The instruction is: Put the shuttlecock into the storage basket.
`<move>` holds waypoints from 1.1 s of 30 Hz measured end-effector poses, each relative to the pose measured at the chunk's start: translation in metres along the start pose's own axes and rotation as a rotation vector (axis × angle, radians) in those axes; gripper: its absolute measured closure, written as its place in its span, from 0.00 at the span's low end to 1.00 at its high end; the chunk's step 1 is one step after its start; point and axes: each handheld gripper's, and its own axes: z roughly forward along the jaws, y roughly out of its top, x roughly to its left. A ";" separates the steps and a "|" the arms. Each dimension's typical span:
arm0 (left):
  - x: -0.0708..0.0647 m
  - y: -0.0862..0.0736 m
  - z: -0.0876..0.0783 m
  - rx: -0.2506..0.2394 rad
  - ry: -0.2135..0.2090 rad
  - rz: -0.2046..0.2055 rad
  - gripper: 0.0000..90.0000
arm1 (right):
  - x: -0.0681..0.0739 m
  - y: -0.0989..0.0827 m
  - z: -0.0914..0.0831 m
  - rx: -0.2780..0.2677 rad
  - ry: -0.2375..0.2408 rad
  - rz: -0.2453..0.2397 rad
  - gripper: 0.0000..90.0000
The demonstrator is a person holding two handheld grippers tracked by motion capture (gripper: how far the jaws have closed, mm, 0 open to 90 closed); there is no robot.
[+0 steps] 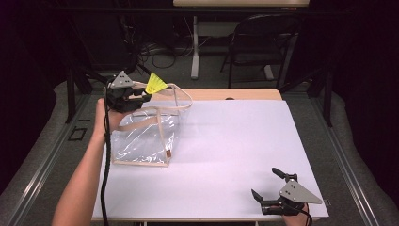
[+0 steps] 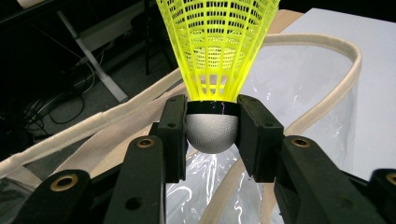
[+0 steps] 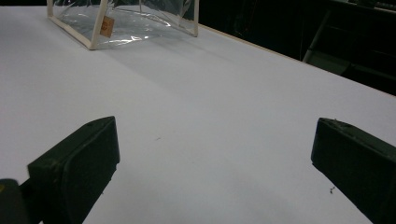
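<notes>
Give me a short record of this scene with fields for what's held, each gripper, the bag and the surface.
held item: yellow shuttlecock, clamped at its white cork
left gripper: shut on the shuttlecock, above the bag's far end
right gripper: open, nothing between its jaws, near table corner
bag: clear bag with beige trim, on the table
surface: white table

A white sheet (image 1: 235, 155) covers most of the surface, and a strip of bare wood (image 1: 244, 94) shows along its far edge. Beyond that edge, on the grey floor (image 1: 179, 70), stands a dark folding chair (image 1: 261, 42) at far right of centre. Left of it rises the white leg of another table (image 1: 195, 47), with black cables (image 1: 162, 49) tangled on the floor near its foot. Grey carpet (image 1: 350, 146) runs along the right side.
</notes>
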 end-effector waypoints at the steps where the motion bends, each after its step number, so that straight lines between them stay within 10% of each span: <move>1: 0.001 -0.001 0.000 0.004 -0.001 0.001 0.72 | 0.000 0.000 0.000 0.001 0.000 0.000 0.01; 33: 0.003 -0.009 -0.002 0.050 -0.029 0.016 0.72 | 0.000 0.000 0.000 0.004 0.000 -0.002 0.01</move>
